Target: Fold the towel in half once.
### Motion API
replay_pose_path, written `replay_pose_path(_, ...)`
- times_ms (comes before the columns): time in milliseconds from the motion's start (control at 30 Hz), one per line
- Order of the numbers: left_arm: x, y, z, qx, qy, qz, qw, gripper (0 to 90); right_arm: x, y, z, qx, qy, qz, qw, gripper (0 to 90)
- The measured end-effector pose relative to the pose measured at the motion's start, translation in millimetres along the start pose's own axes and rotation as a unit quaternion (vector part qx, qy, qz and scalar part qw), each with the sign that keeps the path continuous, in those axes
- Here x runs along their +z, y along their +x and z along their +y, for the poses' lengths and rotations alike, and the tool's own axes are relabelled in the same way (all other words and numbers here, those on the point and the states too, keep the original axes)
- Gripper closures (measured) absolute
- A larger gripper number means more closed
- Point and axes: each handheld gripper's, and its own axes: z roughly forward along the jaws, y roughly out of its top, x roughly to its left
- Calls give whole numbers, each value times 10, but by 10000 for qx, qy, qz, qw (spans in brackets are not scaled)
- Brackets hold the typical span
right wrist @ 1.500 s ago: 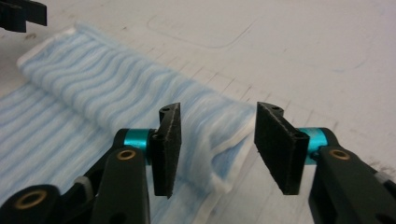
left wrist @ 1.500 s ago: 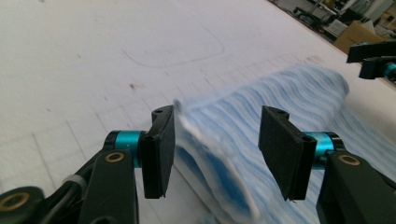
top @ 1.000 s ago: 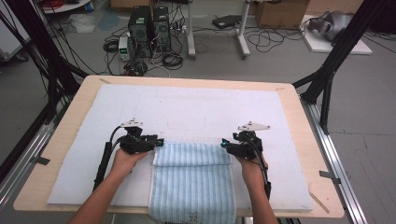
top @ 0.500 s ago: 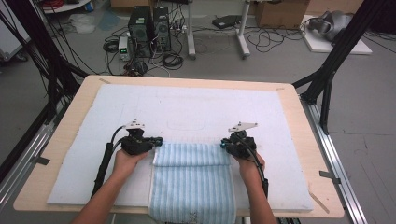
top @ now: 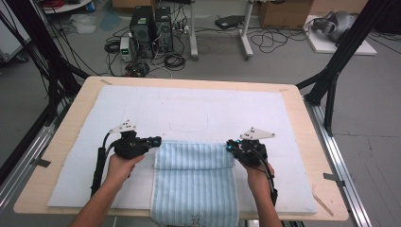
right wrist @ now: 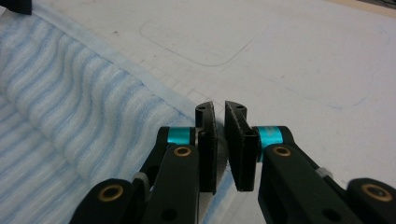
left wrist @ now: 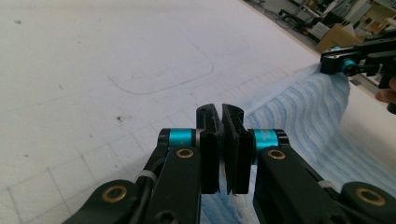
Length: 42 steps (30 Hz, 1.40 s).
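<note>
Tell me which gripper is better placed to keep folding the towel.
Neither clearly: left gripper and right gripper each pinch one end of the towel fold, so both probably move together.

Left tongs pinch the striped blue towel's edge over white mat.

The light is bright and even, and it seems to come from above. The white mat on the desk looks a little washed out, with only soft shadows. The high view is slightly soft. In both gripper views the far background is out of focus.
</note>
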Motion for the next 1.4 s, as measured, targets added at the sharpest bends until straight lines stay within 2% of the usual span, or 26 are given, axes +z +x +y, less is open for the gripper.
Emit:
replay_pose_path(100, -86, -70, -51, 108, -13, -99, 9999, 853, -112, 63, -52, -13, -147, 77, 9999, 831)
replay_pose_path(300, -240, -166, -218, 130, -3, -290, 9995, 853, -314, 219, -191, -127, -318, 271, 9990, 829)
replay_pose_path(433, -315, -260, -363, 152, 49, -413, 9990, 851, -383, 324, -322, -173, -283, 301, 9990, 829)
replay_pose_path(533, -358, -338, -451, 236, 136, -536, 9982, 851, -444, 378, -425, -149, -334, 358, 9987, 829)
replay_pose_path(600, -367, -373, -502, 290, 225, -547, 9978, 850, -478, 417, -499, -164, -286, 360, 9988, 828)
replay_pose_path(900, -369, -422, -673, 366, 551, -636, 9958, 837, -526, 508, -777, -108, -81, 450, 9989, 814)
replay_pose_path(967, -372, -424, -674, 344, 523, -589, 9963, 782, -521, 519, -809, -94, -40, 464, 9989, 797)
replay_pose_path(1033, -374, -391, -640, 229, 367, -424, 9982, 586, -523, 514, -816, -73, -68, 460, 9989, 753)
replay_pose_path(1067, -375, -377, -626, 242, 280, -373, 9986, 522, -534, 505, -802, -27, -122, 437, 9990, 712)
replay_pose_path(1133, -370, -334, -570, 163, 161, -380, 9990, 457, -557, 476, -757, 42, -239, 392, 9989, 656)
replay_pose_path(1300, -318, -213, -414, 153, -56, -116, 9998, 393, -581, 355, -607, 232, -490, 144, 9984, 509)
replay_pose_path(1400, -269, -116, -339, 99, -114, 46, 9999, 371, -542, 269, -526, 376, -522, -13, 9979, 444)
